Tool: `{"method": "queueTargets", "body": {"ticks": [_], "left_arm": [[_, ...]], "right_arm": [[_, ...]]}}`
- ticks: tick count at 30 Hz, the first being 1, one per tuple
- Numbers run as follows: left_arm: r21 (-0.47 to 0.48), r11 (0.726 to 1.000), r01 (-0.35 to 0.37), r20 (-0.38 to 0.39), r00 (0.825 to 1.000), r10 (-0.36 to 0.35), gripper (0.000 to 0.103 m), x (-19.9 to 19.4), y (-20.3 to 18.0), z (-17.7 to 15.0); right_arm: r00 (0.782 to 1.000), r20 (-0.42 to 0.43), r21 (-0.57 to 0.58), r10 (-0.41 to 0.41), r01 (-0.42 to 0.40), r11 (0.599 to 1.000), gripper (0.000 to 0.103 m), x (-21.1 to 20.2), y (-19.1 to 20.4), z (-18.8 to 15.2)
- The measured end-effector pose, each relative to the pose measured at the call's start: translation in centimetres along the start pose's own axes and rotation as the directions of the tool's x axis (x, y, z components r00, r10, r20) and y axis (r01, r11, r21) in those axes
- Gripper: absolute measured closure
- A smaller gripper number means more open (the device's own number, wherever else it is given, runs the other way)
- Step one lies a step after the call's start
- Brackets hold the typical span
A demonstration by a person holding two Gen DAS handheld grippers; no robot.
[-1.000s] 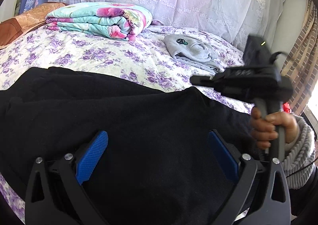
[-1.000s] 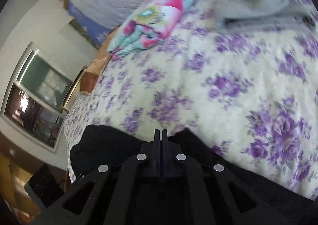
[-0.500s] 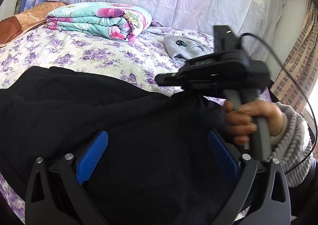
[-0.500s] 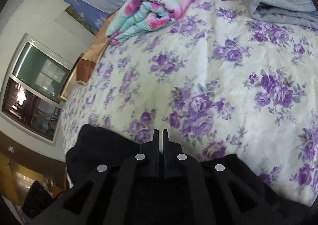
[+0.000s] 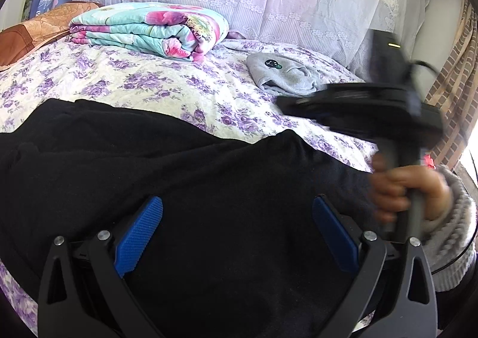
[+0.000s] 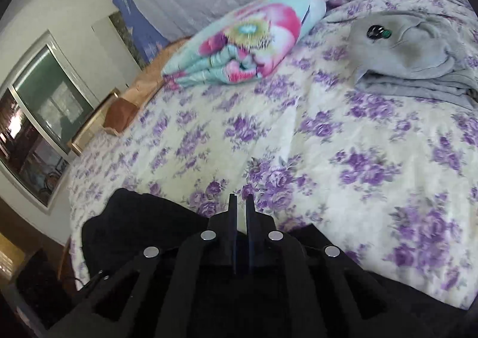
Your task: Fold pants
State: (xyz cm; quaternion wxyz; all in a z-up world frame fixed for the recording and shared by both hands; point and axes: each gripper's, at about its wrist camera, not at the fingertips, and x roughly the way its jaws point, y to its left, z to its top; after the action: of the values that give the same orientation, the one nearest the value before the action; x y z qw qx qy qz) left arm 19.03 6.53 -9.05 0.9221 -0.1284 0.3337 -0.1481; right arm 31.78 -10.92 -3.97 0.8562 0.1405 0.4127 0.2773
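Black pants (image 5: 191, 176) lie partly folded on bed (image 5: 167, 90); right tongs (image 6: 241, 203) just parting, empty; left tongs (image 5: 237, 227) wide, empty; more folds remain.

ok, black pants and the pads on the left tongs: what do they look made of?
Black pants: soft matte knit, probably fleece or cotton jersey; the surface is slightly fuzzy with no sheen and it drapes in soft folds. Pads on the left tongs: blue, likely rubber or textured plastic, with a fine knurled grid, mounted on black matte plastic arms.
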Motion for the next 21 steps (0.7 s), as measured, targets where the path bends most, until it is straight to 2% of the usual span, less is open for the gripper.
{"method": "queueTargets", "body": {"ticks": [1,2,4,6,8,9,10,11,12,13,15,16,18,20,21], "left_arm": [[0.000,1.000,0.000,0.000,1.000,0.000,0.005,0.0,0.0,0.0],[0.000,1.000,0.000,0.000,1.000,0.000,0.005,0.0,0.0,0.0],[0.003,1.000,-0.003,-0.001,1.000,0.003,0.005,0.1,0.0,0.0],[0.005,1.000,-0.007,-0.003,1.000,0.007,0.005,0.1,0.0,0.1],[0.009,1.000,-0.013,-0.005,1.000,0.013,0.005,0.2,0.0,0.0],[0.010,1.000,-0.016,-0.007,1.000,0.016,0.005,0.2,0.0,0.0],[0.013,1.000,-0.020,-0.008,1.000,0.020,0.005,0.2,-0.1,0.0],[0.016,1.000,-0.025,-0.011,1.000,0.025,0.005,0.2,-0.1,0.0],[0.020,0.999,-0.029,-0.013,0.999,0.030,0.005,0.3,-0.2,0.0],[0.024,0.999,-0.035,-0.015,0.999,0.035,0.005,0.3,-0.2,0.0],[0.027,0.999,-0.038,-0.017,0.999,0.039,0.005,0.3,-0.2,-0.1],[0.027,0.999,-0.037,-0.016,0.999,0.038,0.005,0.3,-0.2,-0.1],[0.027,0.999,-0.038,-0.016,0.999,0.038,0.005,0.3,-0.2,-0.2],[0.028,0.999,-0.040,-0.017,0.999,0.040,0.005,0.2,-0.1,-0.2],[0.027,0.999,-0.039,-0.016,0.999,0.039,0.005,0.2,-0.2,-0.2]], "right_arm": [[1.000,0.018,0.010,0.004,-0.004,1.000,0.056,-2.0,-0.6,-0.6],[1.000,0.030,0.012,0.002,-0.002,1.000,0.045,-3.9,-1.2,-1.3],[1.000,0.029,0.028,0.006,-0.007,1.000,0.045,-7.0,-2.7,-3.1],[1.000,0.007,0.096,0.025,-0.026,0.995,0.043,-8.7,-4.8,-5.2],[0.998,-0.037,0.172,0.043,-0.036,0.984,0.035,-8.7,-7.1,-7.6],[0.998,-0.061,0.200,0.018,-0.005,0.980,0.035,-8.1,-8.3,-8.6],[0.997,-0.080,0.236,-0.016,0.034,0.971,0.039,-7.7,-10.0,-9.5],[0.999,-0.051,0.295,0.007,0.008,0.955,0.066,-8.0,-11.8,-10.2],[1.000,-0.028,0.353,-0.004,0.014,0.936,0.077,-9.0,-12.9,-10.7],[0.999,0.010,0.408,-0.037,0.030,0.913,0.080,-10.8,-13.9,-11.0],[0.985,0.131,0.428,-0.110,0.044,0.902,0.062,-15.6,-14.6,-11.7],[0.974,0.177,0.424,-0.145,0.057,0.904,0.049,-18.2,-14.6,-12.5],[0.956,0.222,0.435,-0.194,0.081,0.897,0.047,-23.2,-15.1,-14.8],[0.932,0.248,0.508,-0.266,0.109,0.855,0.043,-28.2,-16.1,-18.0],[0.917,0.255,0.558,-0.308,0.120,0.821,0.041,-30.7,-16.7,-19.9]]}}
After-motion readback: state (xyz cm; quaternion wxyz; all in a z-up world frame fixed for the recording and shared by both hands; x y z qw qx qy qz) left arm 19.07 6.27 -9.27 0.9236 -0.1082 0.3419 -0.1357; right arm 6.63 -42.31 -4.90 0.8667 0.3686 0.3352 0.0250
